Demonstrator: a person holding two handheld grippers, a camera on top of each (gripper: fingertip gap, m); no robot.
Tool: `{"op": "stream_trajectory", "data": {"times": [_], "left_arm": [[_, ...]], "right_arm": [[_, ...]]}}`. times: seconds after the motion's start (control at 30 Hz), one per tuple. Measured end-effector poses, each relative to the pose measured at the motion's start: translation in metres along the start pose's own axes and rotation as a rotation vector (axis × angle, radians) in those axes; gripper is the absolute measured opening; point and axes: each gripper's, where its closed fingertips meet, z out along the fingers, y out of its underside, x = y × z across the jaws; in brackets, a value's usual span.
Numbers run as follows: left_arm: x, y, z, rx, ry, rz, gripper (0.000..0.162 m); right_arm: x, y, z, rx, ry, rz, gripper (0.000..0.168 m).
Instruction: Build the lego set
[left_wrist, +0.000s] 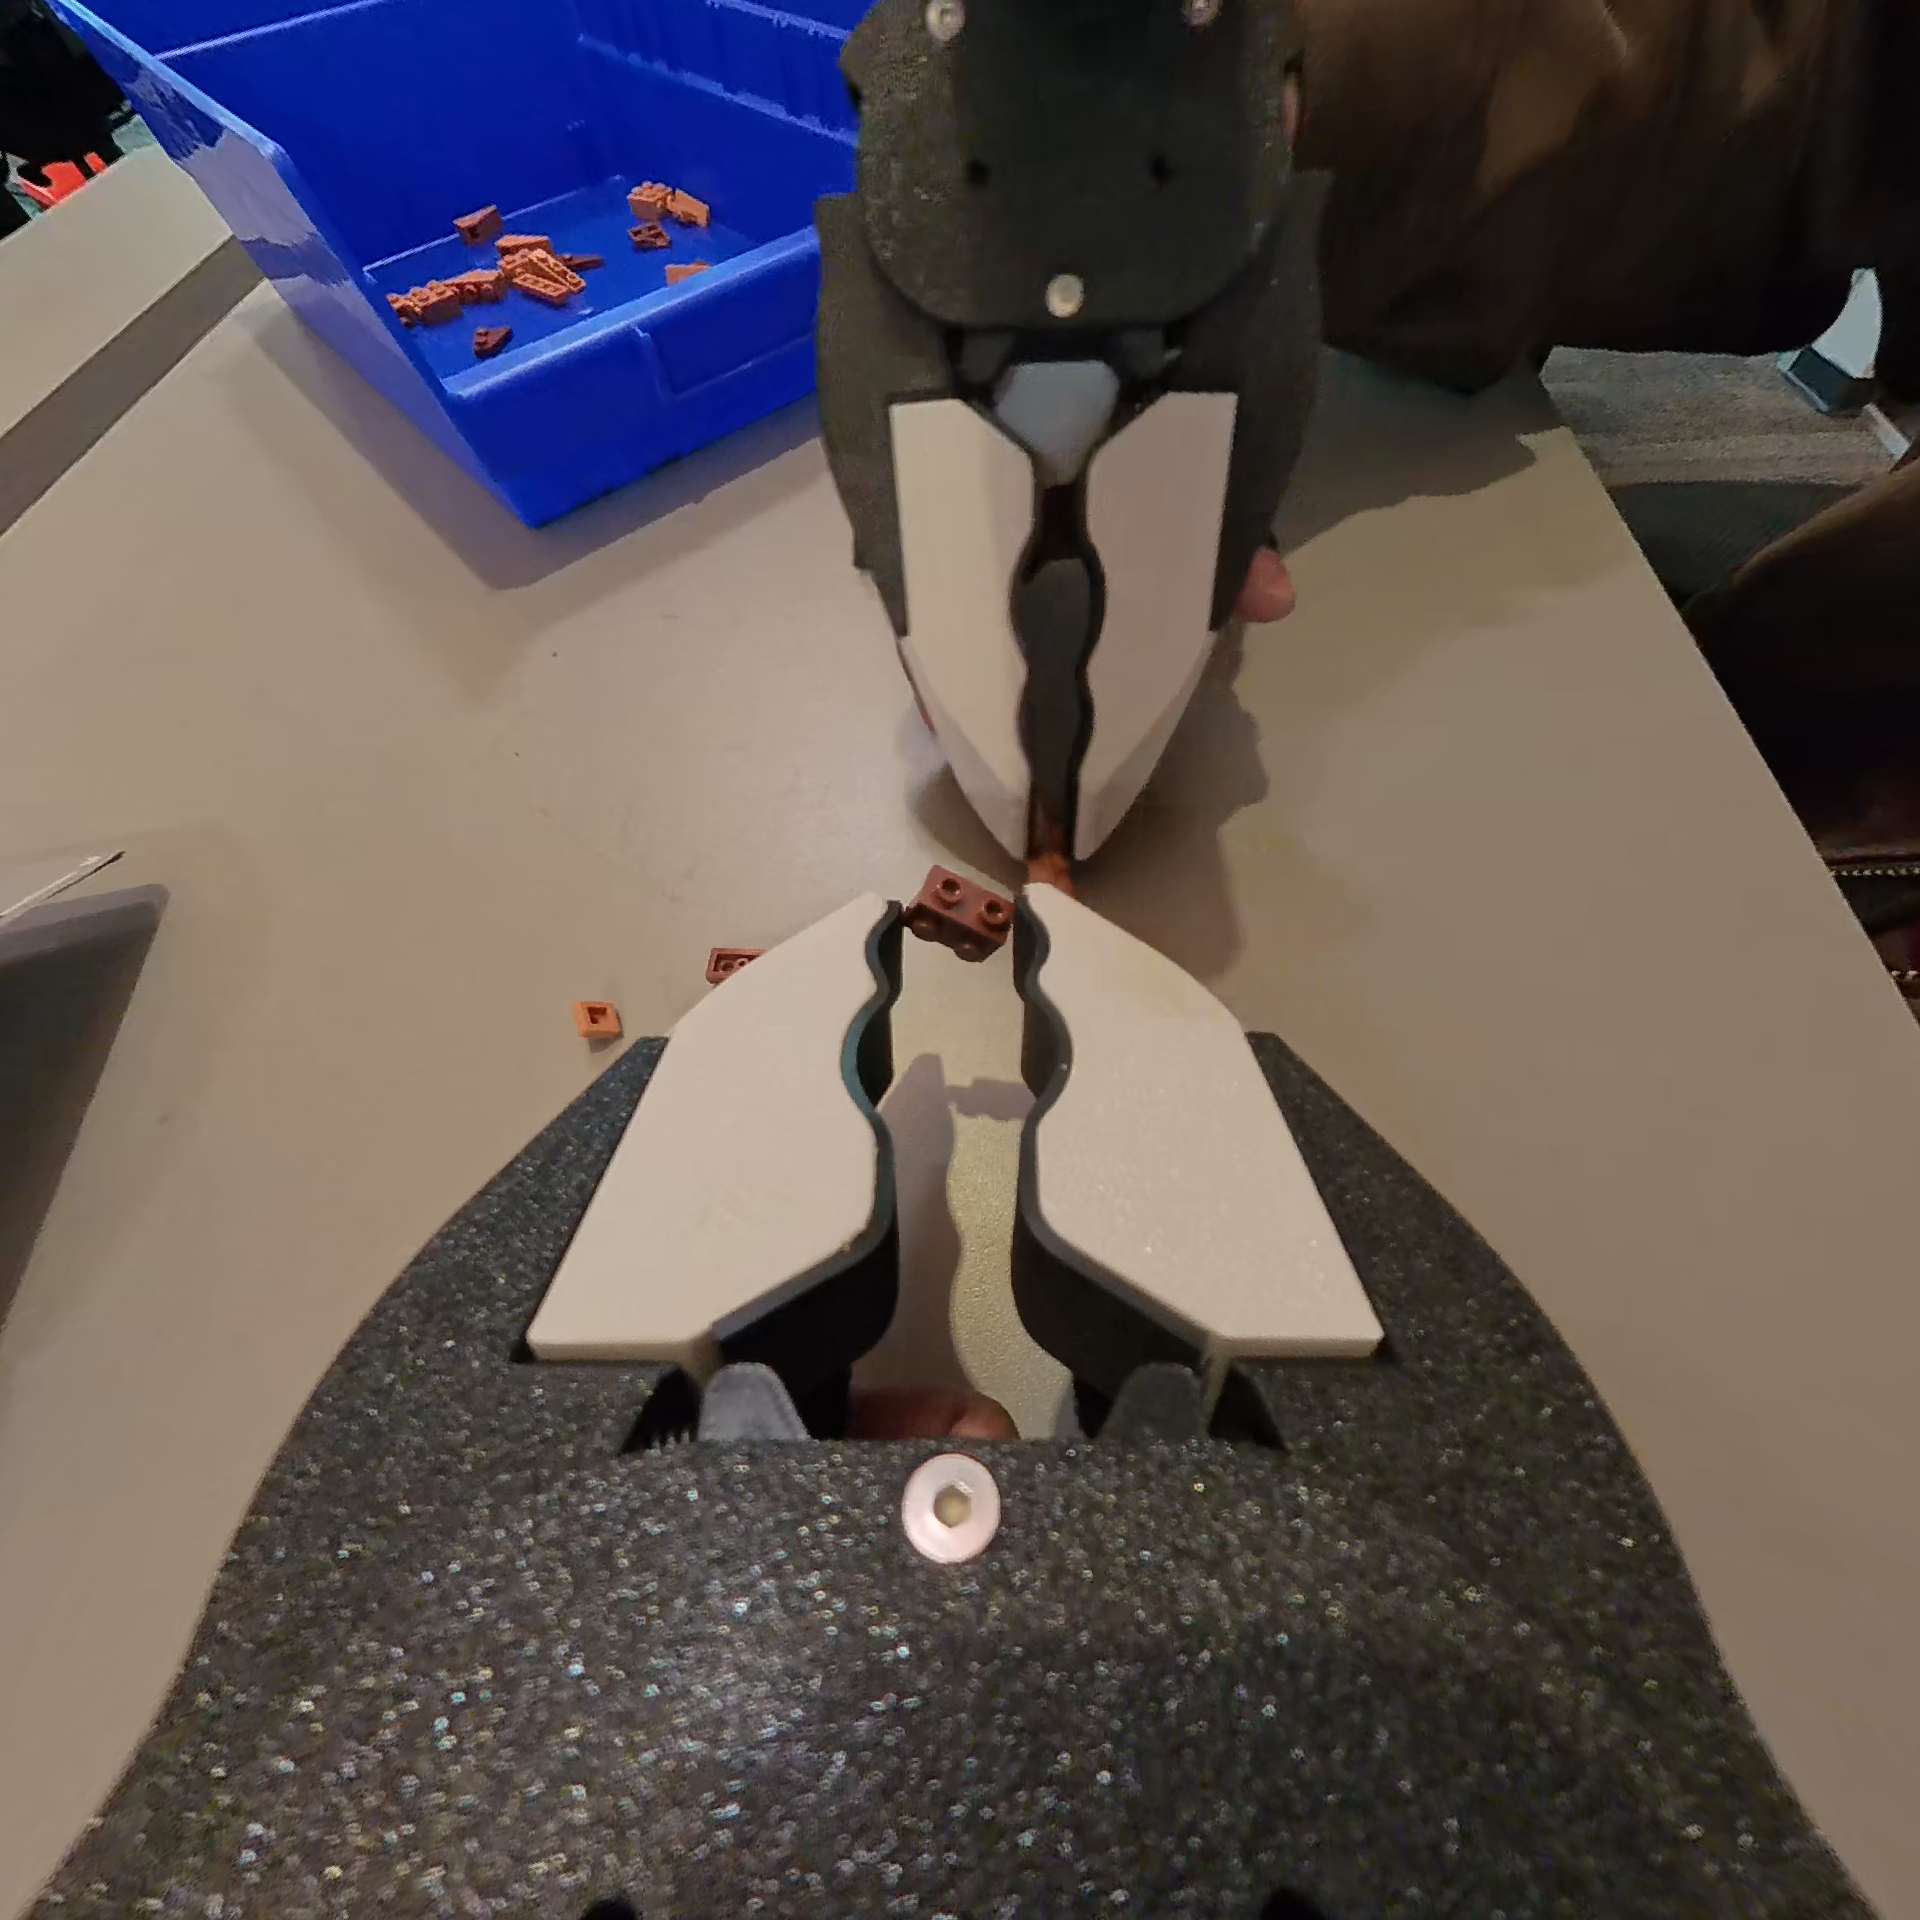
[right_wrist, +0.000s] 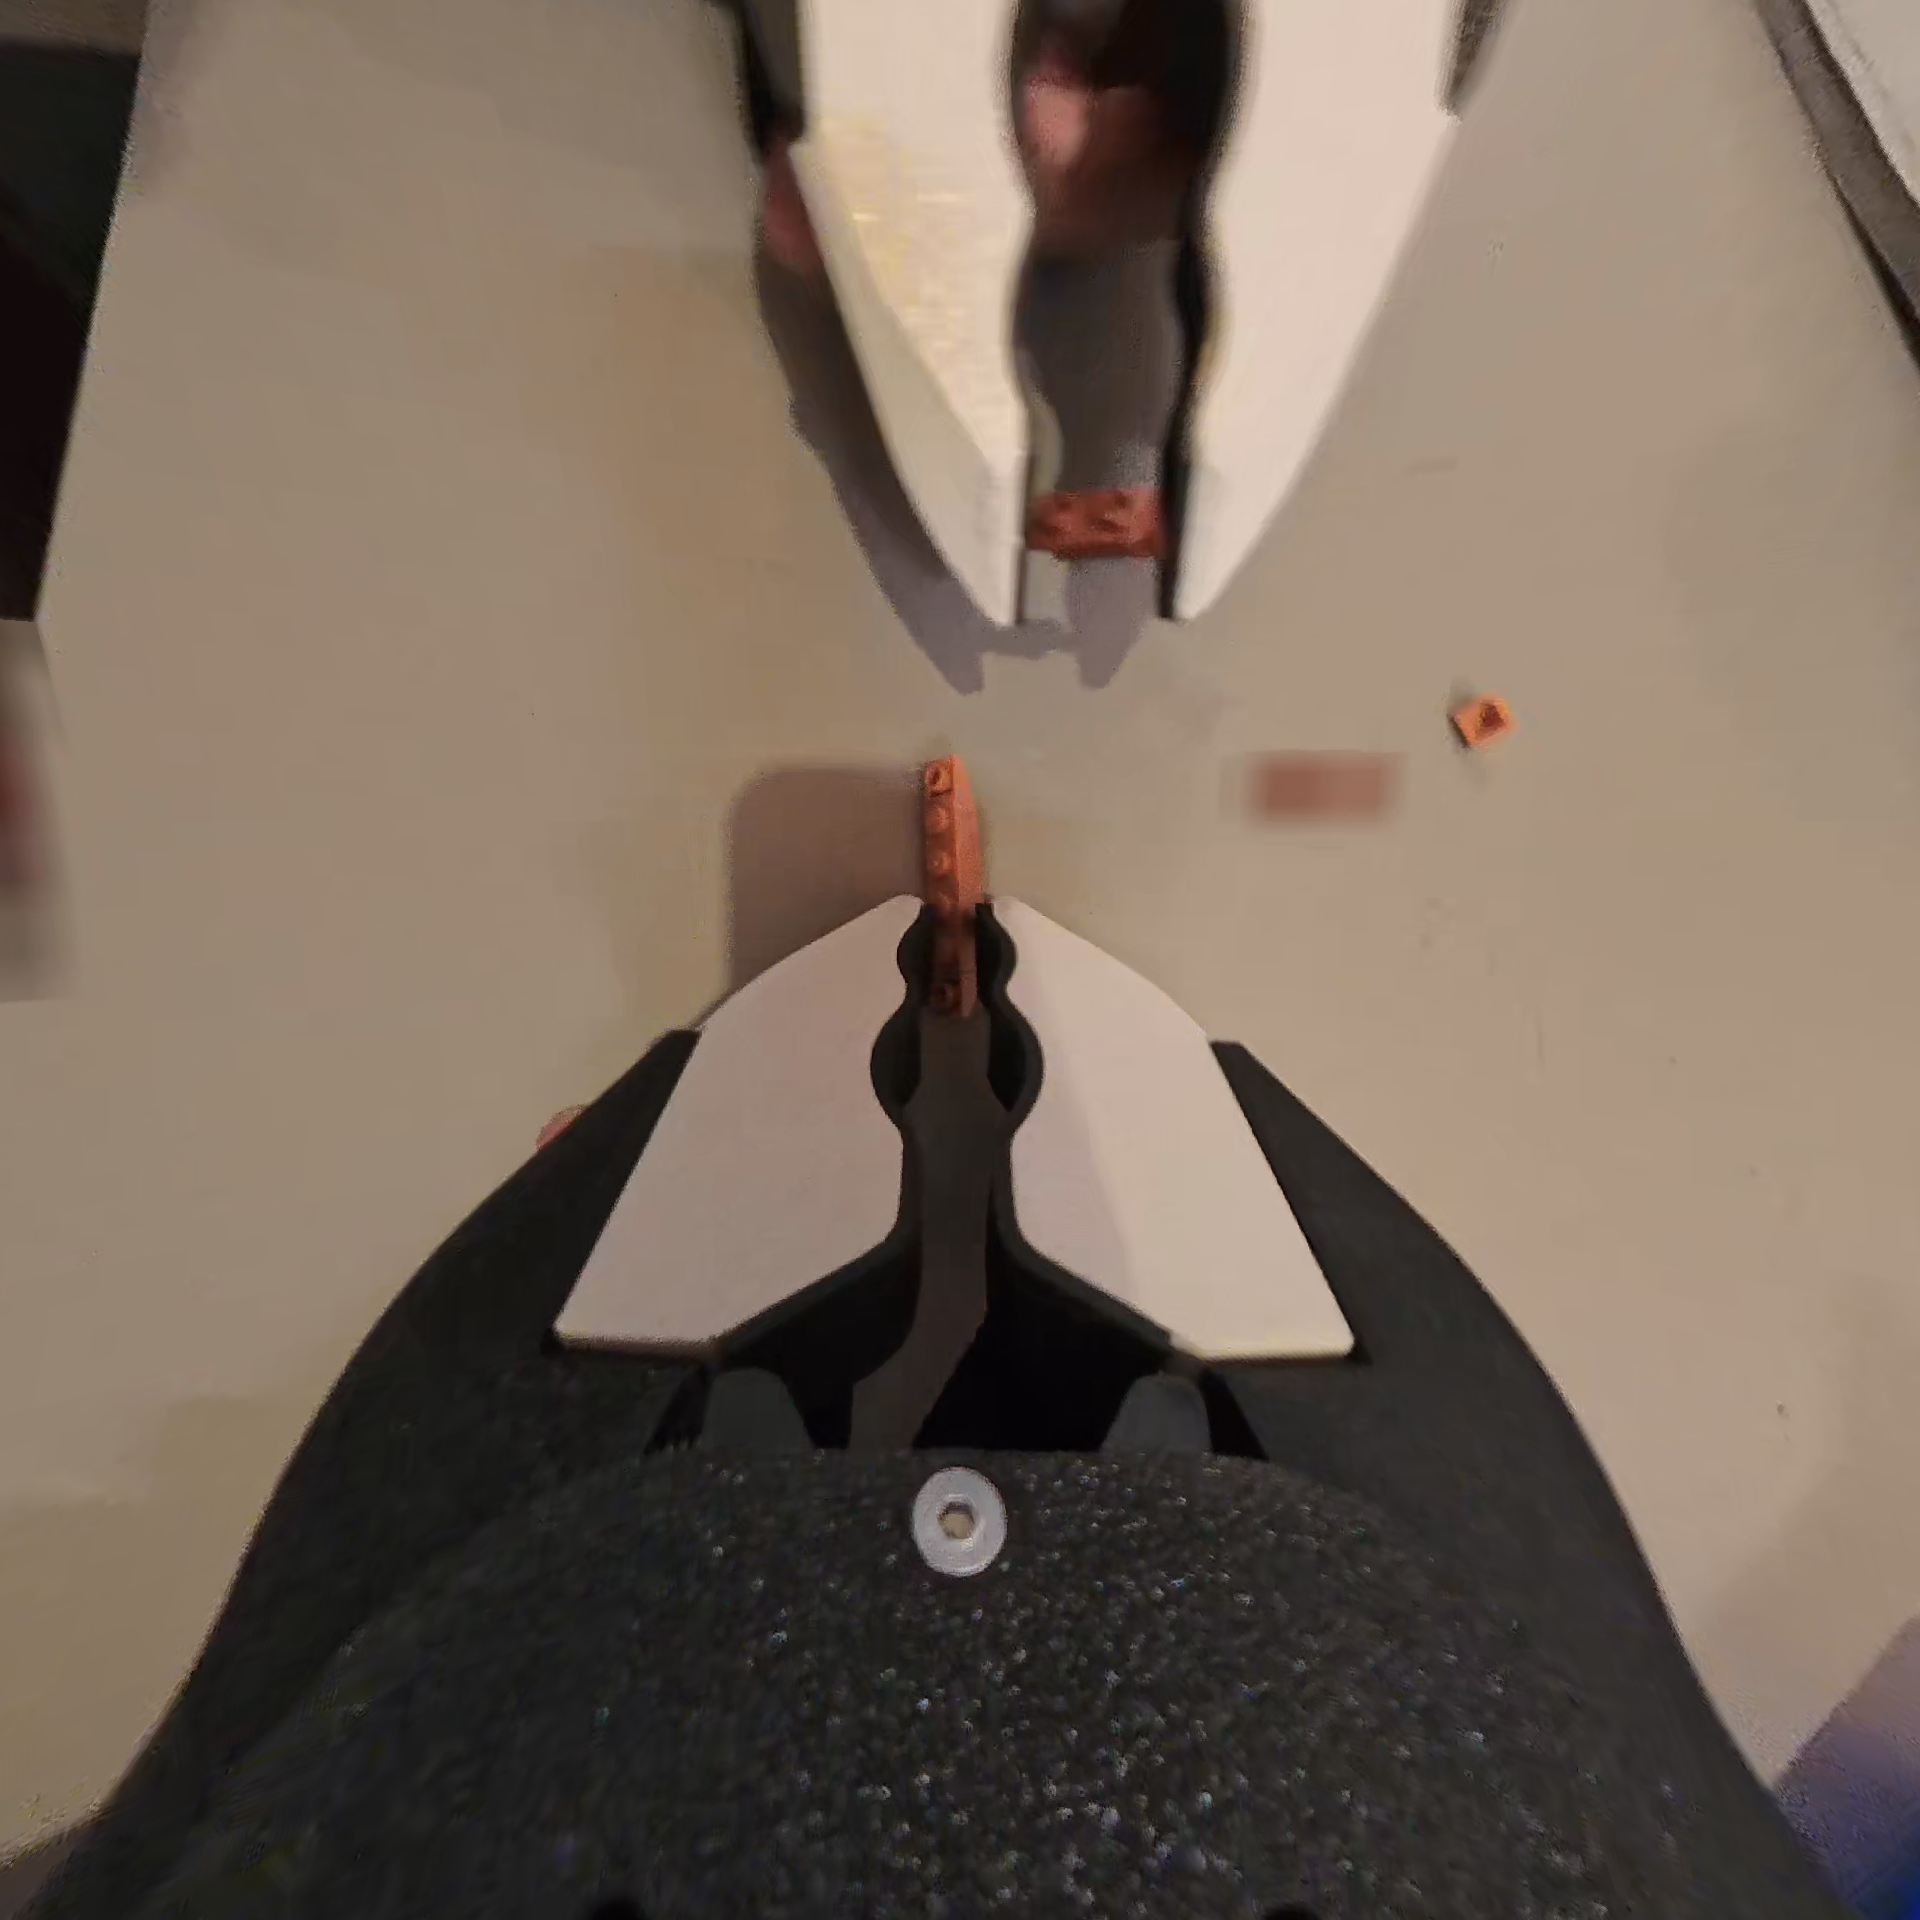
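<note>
Both wrist cameras sit close above the counter (left_wrist: 416, 790), looking forward along their own fingers and facing each other; each view shares the opposite gripper and the counter strip between.

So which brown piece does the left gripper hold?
The dark two-stud brick between the left gripper tips; the two small pieces lie on the table.

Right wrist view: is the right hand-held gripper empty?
No, the right hand-held gripper is shut on a thin orange lego plate that sticks out edge-on past its fingertips, above the table.
</note>
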Motion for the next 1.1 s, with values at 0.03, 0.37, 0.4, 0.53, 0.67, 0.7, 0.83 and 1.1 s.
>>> {"op": "stream_trajectory", "data": {"times": [0.03, 0.37, 0.4, 0.53, 0.67, 0.7, 0.83, 1.1], "left_arm": [[0.000, 0.000, 0.000, 0.000, 0.000, 0.000, 0.020], [0.001, 0.002, 0.001, -0.018, -0.001, 0.001, 0.020], [0.001, 0.002, 0.001, -0.020, -0.001, 0.001, 0.020], [0.002, 0.004, 0.002, -0.035, 0.005, -0.009, 0.020], [0.003, 0.007, 0.002, -0.051, 0.010, -0.015, 0.020], [0.003, 0.008, 0.002, -0.057, 0.011, -0.014, 0.020], [0.007, 0.011, 0.004, -0.083, 0.021, 0.003, 0.020], [0.012, 0.016, 0.007, -0.123, 0.035, 0.028, 0.020]], "right_arm": [[0.003, 0.001, -0.001, 0.008, 0.001, 0.037, 0.008], [0.005, 0.011, -0.015, 0.091, 0.032, 0.205, 0.018], [0.003, 0.011, -0.013, 0.082, 0.028, 0.205, 0.018], [-0.009, 0.006, -0.003, 0.063, 0.005, 0.200, 0.019], [-0.018, -0.003, 0.001, 0.075, -0.007, 0.184, 0.020], [-0.019, -0.005, 0.001, 0.080, -0.010, 0.183, 0.020], [-0.017, -0.004, 0.000, 0.085, -0.007, 0.188, 0.020], [-0.025, -0.013, 0.007, 0.097, -0.032, 0.150, 0.020]]}}
